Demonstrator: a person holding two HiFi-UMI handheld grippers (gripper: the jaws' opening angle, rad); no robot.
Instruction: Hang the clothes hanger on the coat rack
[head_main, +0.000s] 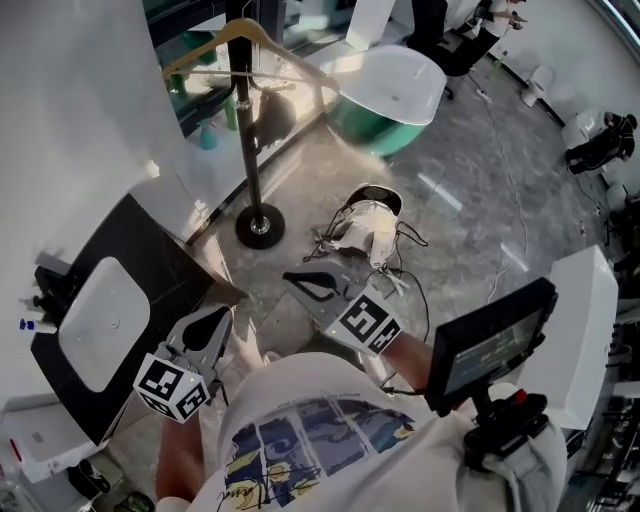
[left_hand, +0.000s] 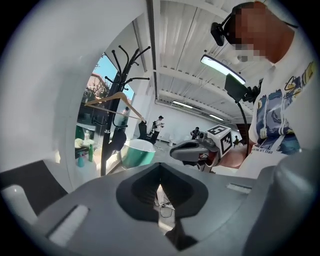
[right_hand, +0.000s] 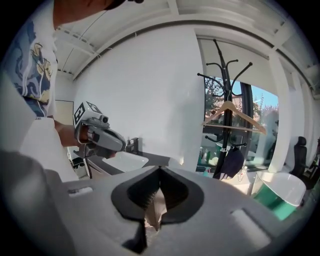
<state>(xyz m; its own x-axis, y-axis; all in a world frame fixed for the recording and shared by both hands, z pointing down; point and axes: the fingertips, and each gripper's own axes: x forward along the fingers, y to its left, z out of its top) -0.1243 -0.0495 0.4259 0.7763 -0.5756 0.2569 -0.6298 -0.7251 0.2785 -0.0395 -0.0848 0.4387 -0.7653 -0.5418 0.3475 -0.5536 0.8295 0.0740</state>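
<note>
A wooden clothes hanger (head_main: 232, 42) hangs on the black coat rack (head_main: 245, 130) at the top of the head view, its bar level. The same hanger (left_hand: 113, 102) on the rack (left_hand: 116, 95) shows in the left gripper view, and the hanger (right_hand: 233, 116) on the rack (right_hand: 226, 90) in the right gripper view. My left gripper (head_main: 218, 322) is near my body, shut and holding nothing. My right gripper (head_main: 300, 283) is also shut and holding nothing, well short of the rack's round base (head_main: 259, 226). Each gripper sees the other: the right gripper (left_hand: 192, 150), the left gripper (right_hand: 100, 137).
A teal and white bathtub (head_main: 395, 95) stands behind the rack. A black counter (head_main: 160, 260) with a white basin (head_main: 100, 320) is at the left. A white object with tangled cables (head_main: 372, 228) lies on the floor. A dark bag (right_hand: 230, 162) hangs low on the rack. People stand far off.
</note>
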